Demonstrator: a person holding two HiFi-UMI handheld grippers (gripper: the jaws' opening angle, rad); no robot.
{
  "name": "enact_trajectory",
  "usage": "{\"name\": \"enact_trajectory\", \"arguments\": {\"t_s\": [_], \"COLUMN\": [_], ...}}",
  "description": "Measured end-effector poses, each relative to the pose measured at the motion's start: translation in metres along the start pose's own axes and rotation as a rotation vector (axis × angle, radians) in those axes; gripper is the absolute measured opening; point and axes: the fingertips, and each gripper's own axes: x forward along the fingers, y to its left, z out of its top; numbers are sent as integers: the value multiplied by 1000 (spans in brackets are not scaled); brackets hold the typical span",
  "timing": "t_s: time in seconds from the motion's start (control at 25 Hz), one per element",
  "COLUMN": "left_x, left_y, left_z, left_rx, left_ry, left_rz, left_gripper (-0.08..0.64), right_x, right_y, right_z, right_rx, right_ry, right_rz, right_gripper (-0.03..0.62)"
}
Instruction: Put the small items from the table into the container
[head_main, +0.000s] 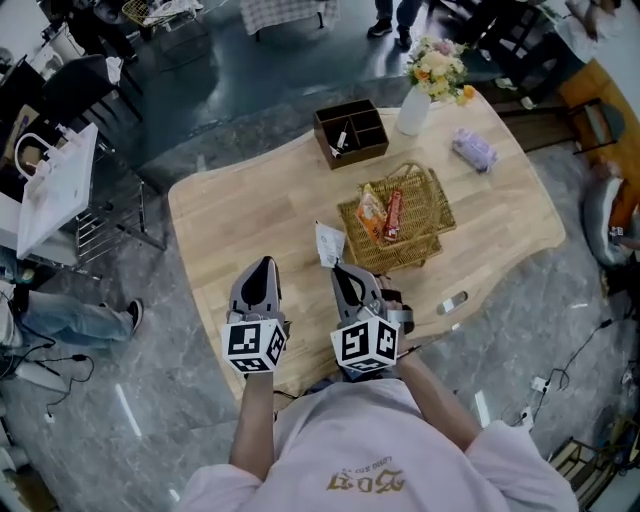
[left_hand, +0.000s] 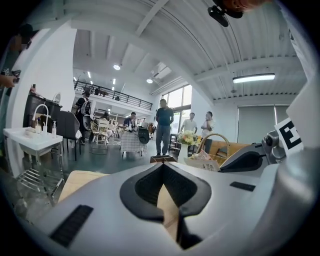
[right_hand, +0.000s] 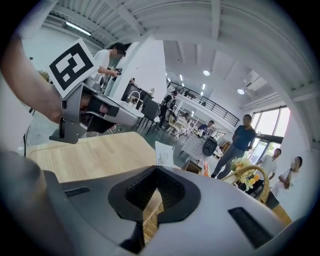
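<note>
A wicker basket in the middle of the wooden table holds an orange snack packet and a red bar. My right gripper is shut on a small white packet, held in the air just left of the basket's near corner. In the right gripper view the packet stands up from the closed tips of the right gripper. My left gripper hovers beside it, its jaws together and nothing in them. In the left gripper view, the left gripper points along the table.
A dark wooden organiser box and a white vase of flowers stand at the far side. A purple packet lies far right. A small grey item sits near the front right edge. Several people stand in the hall behind.
</note>
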Motion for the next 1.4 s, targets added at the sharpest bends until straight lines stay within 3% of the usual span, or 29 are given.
{"name": "enact_trajectory", "arguments": {"t_s": [0.48, 0.96, 1.2, 1.4], "left_x": [31, 65, 72, 79], "left_y": [-28, -69, -83, -87], "left_z": [39, 38, 36, 30], "left_rx": [56, 91, 100, 100], "left_ry": [-57, -27, -17, -2], "left_rz": [-44, -104, -122, -121], "left_gripper": [8, 8, 8, 8], "right_x": [-17, -34, -31, -19], "right_y": [-48, -99, -123, -134], "right_z": [21, 18, -13, -52], "right_rx": [54, 110, 134, 124], "right_ry": [-83, -131, -87, 32], "right_rz": [-63, -132, -195, -217], "right_gripper": [17, 17, 17, 17]}}
